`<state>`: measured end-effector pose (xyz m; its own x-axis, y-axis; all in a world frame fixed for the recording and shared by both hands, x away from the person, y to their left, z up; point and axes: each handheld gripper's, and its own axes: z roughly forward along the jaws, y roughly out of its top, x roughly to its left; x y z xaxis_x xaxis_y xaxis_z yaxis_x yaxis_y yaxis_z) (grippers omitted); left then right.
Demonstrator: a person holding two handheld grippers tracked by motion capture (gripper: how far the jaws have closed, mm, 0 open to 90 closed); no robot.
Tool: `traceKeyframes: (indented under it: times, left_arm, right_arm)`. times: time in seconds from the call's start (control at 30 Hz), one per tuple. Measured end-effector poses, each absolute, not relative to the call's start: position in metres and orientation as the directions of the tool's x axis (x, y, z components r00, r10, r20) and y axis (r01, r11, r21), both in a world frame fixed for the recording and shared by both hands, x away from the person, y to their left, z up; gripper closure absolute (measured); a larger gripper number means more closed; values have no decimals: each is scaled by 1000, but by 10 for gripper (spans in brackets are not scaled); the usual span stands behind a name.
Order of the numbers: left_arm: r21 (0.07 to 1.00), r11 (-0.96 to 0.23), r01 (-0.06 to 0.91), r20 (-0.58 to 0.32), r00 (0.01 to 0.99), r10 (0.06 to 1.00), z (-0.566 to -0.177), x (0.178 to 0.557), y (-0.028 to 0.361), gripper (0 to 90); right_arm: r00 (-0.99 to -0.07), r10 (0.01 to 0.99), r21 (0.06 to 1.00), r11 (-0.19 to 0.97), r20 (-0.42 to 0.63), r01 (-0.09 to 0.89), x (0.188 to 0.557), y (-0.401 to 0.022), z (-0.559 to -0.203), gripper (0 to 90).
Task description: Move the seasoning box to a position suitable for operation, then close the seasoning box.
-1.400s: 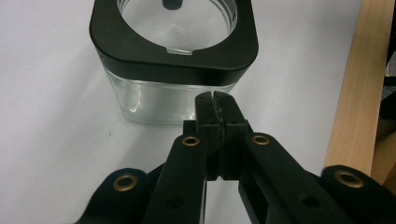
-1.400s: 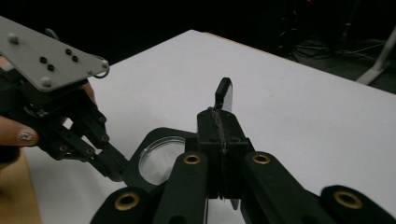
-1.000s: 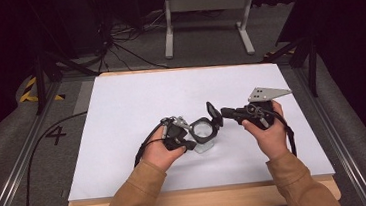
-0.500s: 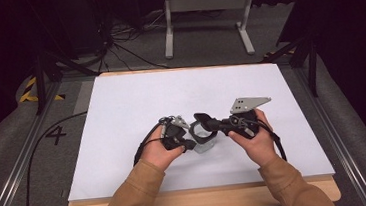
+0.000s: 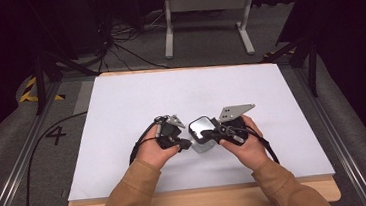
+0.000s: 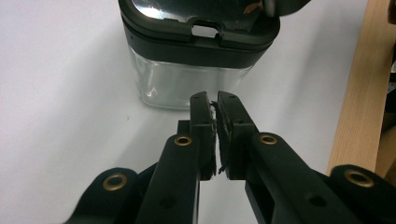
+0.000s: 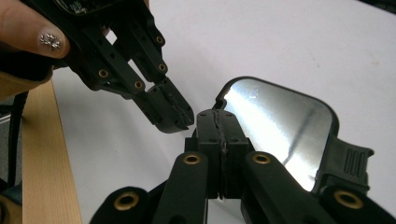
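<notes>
my left tool is closed on nothing, just beside the clear jar. my right tool is pressed closed at its lid on the bench.

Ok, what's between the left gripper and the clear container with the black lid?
Nothing: in the left gripper view, only bare white table separates the closed left gripper from the clear container.

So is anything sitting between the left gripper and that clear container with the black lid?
Nothing visible. In the left gripper view, the left gripper points at the clear container with bare white table between them; its jaws are together.
</notes>
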<state>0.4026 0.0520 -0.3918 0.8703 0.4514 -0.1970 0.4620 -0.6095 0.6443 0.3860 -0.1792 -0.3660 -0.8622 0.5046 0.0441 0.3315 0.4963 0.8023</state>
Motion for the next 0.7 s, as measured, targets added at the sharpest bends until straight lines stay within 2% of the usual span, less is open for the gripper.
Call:
traceKeyframes:
  times: [0.43, 0.7]
  left_arm:
    - [709, -493, 504, -198, 813, 548, -361, 409, 87, 806]
    - [729, -455, 511, -199, 795, 574, -357, 419, 99, 855]
  right_arm:
    - [-813, 581, 842, 419, 39, 340, 381, -221, -347, 900]
    - [-802, 596, 824, 432, 44, 367, 377, -237, -350, 900]
